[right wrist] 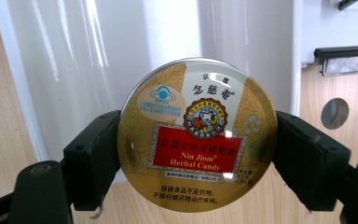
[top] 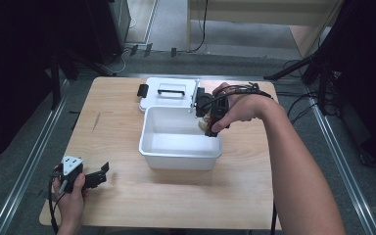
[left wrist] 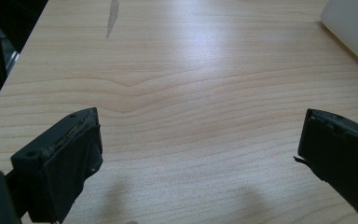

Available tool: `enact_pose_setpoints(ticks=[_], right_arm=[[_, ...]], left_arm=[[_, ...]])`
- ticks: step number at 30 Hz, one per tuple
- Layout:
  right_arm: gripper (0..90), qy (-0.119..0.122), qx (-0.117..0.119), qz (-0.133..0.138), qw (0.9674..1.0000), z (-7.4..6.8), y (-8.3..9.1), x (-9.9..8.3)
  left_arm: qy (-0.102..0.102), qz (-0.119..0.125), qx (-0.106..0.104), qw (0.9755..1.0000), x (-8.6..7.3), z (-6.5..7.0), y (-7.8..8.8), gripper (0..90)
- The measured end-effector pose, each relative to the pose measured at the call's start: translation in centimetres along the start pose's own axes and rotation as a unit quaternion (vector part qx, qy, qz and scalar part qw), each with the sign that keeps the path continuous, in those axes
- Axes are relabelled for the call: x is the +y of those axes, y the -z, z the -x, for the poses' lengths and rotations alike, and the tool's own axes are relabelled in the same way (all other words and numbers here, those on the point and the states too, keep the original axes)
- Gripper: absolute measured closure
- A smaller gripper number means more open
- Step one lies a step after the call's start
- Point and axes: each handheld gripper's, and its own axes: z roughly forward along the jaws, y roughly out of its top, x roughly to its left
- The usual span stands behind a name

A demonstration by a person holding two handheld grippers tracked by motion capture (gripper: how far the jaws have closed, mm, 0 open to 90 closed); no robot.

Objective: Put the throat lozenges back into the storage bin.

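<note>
A round gold candy tin [right wrist: 198, 135] with a red label sits clamped between the two black jaws of my right gripper [right wrist: 198, 158], which is shut on its rim. In the high view that right gripper [top: 209, 125] hangs over the right rim of the white plastic bin [top: 149, 147], with the tin [top: 204, 123] a small pale patch under the hand. The bin's inner wall [right wrist: 121, 56] lies behind the tin. My left gripper [top: 100, 174] rests low at the table's front left corner, open, its jaws wide apart over bare wood [left wrist: 200, 154].
The bin's white lid [top: 169, 98], with a black handle and a black latch [top: 142, 90], lies flat behind the bin. The wooden table [top: 117, 122] has free room left and in front of the bin. Dark stands and cables ring the table.
</note>
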Motion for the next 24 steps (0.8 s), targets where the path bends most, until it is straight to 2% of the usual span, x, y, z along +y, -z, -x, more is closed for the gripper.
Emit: enact_pose_setpoints(ticks=[6,10,16,19,21,22,24], right_arm=[[21.0,0.003,0.006,-0.002,1.0,-0.3,-0.6,0.8],[21.0,0.013,0.011,0.006,0.9998,-0.4,-1.5,1.2],[21.0,0.013,0.013,0.006,0.9998,-0.4,-2.4,1.0],[21.0,0.023,0.012,0.012,0.9996,-0.2,-2.9,0.7],[21.0,0.016,0.012,0.008,0.9998,-0.3,-2.9,0.6],[21.0,0.026,0.012,0.013,0.9995,-0.2,-3.3,0.5],[21.0,0.017,0.013,0.005,0.9998,-0.4,-3.4,0.3]], left_arm=[[0.001,0.001,0.0,1.0,0.0,0.0,0.0,0.1],[0.001,0.001,0.0,1.0,0.0,0.0,0.0,0.1],[0.001,0.001,-0.001,1.0,0.0,0.0,0.0,0.1],[0.001,0.001,0.0,1.0,0.0,0.0,0.0,0.2],[0.0,0.001,0.0,1.0,0.0,0.0,0.0,0.2],[0.0,0.001,0.0,1.0,0.0,0.0,0.0,0.2],[-0.001,0.001,0.0,1.0,0.0,0.0,0.0,0.2]])
